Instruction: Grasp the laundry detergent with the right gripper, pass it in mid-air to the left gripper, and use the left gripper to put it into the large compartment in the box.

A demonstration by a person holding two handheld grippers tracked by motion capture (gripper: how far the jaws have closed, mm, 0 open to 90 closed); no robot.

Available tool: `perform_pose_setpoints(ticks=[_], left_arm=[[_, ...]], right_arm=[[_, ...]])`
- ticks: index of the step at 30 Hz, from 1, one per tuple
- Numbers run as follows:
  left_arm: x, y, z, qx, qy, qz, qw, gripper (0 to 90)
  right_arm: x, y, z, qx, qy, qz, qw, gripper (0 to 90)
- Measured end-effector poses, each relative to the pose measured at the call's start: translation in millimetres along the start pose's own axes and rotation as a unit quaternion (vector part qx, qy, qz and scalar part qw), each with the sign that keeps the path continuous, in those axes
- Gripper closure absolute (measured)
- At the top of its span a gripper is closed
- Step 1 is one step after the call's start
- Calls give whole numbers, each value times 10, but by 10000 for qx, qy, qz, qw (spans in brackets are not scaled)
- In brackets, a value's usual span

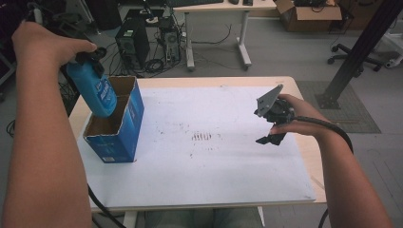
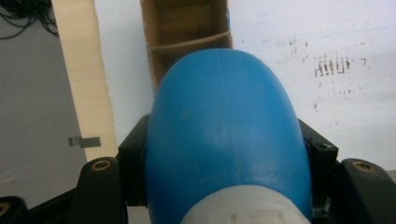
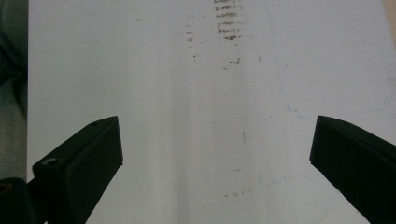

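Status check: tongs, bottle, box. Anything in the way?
Left tongs shut on blue bottle, bottom end tilted into the open blue box. Right tongs open, over the white board. Cardboard divider inside box; otherwise clear.

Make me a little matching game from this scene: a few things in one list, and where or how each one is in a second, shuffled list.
Things:
1. blue bottle
2. blue carton
3. right claw
4. left claw

Places or states:
A. open, nothing between the jaws, over the white board
B. stands open-topped at the board's left edge
C. shut on the bottle
D. tilted, its base going into the carton's top

Pairs: 1-D, 2-B, 3-A, 4-C
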State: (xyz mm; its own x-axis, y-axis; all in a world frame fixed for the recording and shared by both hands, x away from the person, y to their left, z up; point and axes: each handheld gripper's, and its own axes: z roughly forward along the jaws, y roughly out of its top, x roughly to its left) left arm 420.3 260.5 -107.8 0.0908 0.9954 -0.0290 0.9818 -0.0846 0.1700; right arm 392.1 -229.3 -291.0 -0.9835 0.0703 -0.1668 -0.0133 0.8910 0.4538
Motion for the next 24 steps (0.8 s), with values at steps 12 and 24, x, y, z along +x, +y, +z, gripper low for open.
perform_pose_setpoints(ticks=[12,24], left_arm=[[40,-32,402,131,-102,82,9998,375],[-11,-57,817,349,-106,224,9991,375]], right_arm=[[10,-15,-31,-5,-20,1,10000,25],[15,-46,-23,-84,-22,41,10000,25]])
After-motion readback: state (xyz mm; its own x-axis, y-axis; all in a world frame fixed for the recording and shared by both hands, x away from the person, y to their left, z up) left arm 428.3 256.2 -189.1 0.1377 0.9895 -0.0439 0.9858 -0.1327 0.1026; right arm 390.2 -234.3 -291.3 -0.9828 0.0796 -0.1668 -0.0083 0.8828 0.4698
